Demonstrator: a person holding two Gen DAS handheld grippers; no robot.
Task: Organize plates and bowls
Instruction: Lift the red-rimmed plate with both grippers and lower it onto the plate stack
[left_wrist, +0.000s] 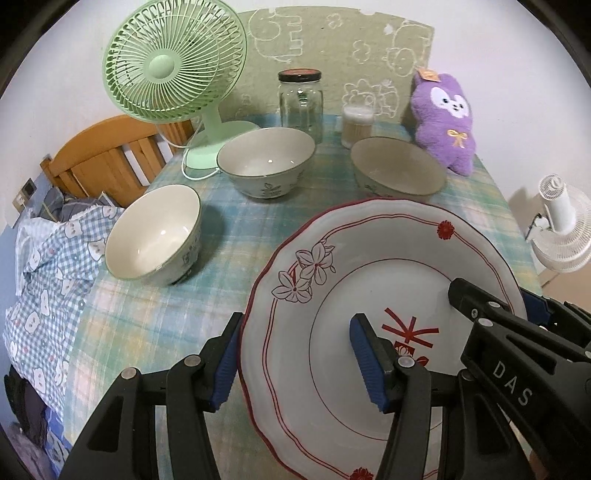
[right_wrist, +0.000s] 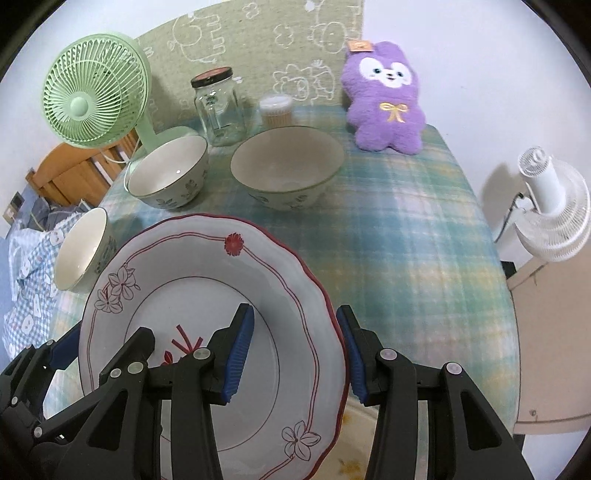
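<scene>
The left tool (left_wrist: 297, 354) and right tool (right_wrist: 295, 354) each straddle opposite rims of the red-trimmed plate (left_wrist: 369, 258), one finger above and one below, gripping it over the tabletop (right_wrist: 406, 240); a two-sided hold likely keeps it level. Left to right beyond: small bowl (left_wrist: 155, 236), middle bowl (left_wrist: 266, 162), wide bowl (left_wrist: 399, 170), all empty. The lidded glass jar (left_wrist: 301, 103) looks empty.
</scene>
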